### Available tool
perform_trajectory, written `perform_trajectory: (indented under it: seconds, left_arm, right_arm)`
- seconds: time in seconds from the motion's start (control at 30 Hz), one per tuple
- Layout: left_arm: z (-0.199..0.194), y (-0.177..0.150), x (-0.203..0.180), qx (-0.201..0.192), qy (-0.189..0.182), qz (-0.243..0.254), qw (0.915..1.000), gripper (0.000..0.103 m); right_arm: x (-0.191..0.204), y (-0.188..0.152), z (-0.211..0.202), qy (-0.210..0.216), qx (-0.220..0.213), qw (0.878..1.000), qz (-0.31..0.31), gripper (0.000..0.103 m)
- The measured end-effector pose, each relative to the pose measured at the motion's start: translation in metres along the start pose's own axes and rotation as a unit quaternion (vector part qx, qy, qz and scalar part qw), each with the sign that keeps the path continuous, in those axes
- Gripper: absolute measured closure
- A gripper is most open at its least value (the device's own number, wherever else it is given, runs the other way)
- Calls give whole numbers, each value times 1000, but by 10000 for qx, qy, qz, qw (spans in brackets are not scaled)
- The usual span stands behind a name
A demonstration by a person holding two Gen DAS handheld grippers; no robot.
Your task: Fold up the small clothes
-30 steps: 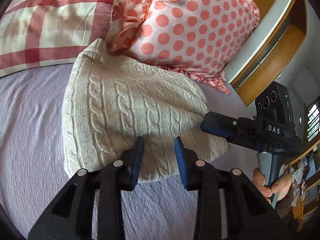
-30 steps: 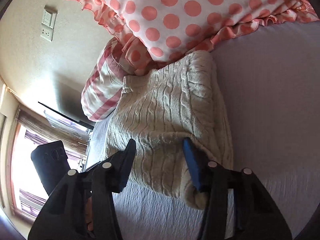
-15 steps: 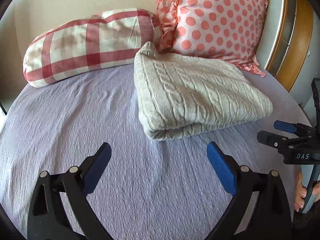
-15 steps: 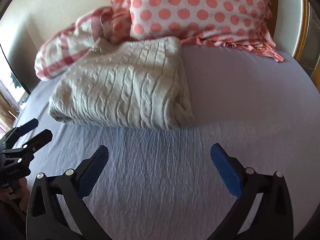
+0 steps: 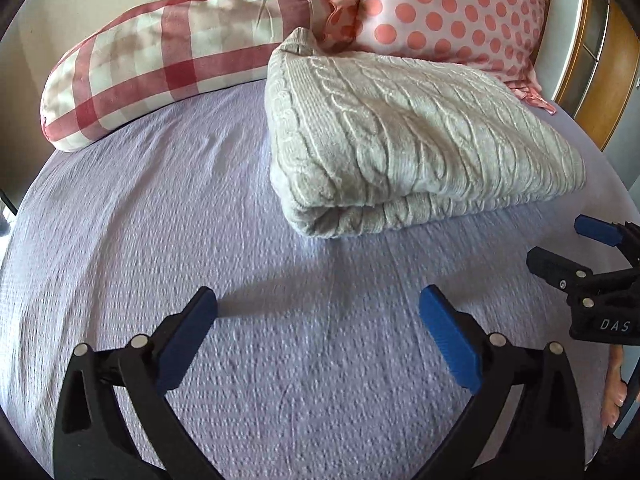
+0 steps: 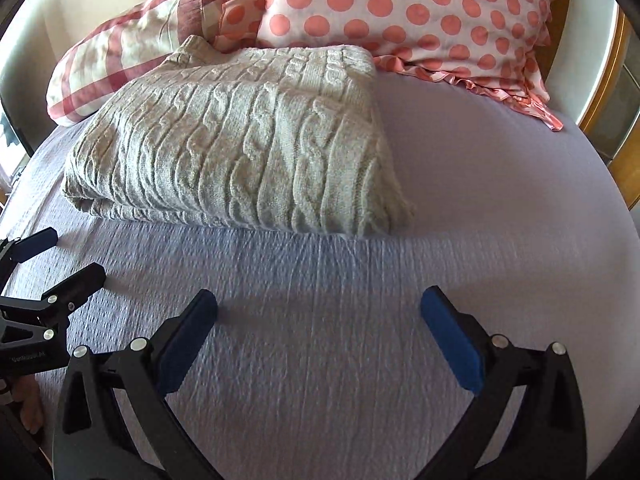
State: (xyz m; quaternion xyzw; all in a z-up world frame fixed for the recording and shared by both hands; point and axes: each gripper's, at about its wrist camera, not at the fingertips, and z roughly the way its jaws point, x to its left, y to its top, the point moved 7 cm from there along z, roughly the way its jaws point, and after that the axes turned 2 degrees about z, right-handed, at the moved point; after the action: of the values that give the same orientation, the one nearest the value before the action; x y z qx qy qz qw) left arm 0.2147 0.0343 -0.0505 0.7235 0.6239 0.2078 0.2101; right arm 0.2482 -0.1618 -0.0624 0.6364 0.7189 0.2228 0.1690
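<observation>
This is a bedroom in a home. A bed [image 5: 168,208] with a lilac textured cover fills the frame, and at its head in the upper part lie a red-and-cream checked pillow [image 5: 172,48] and a pink polka-dot pillow [image 5: 448,12] with a frilled edge. Wooden furniture [image 5: 596,92] stands at the upper right.

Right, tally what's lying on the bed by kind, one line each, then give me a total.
Folded knit sweaters: 1, the cream cable-knit sweater.
Pillows: 2, the red-and-white checked pillow and the pink polka-dot pillow.
Total: 3 things on the lilac bedspread.
Both grippers hover open over the bed and hold nothing, so they are not counted.
</observation>
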Motion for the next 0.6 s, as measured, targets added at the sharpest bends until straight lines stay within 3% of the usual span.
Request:
perform_trajectory:
  seconds: [0.6]
  left_arm:
    - [1,1,1,17,-17,8,10000,2]
  right_arm:
    - [0,1,1,-7,0,10000,13,1]
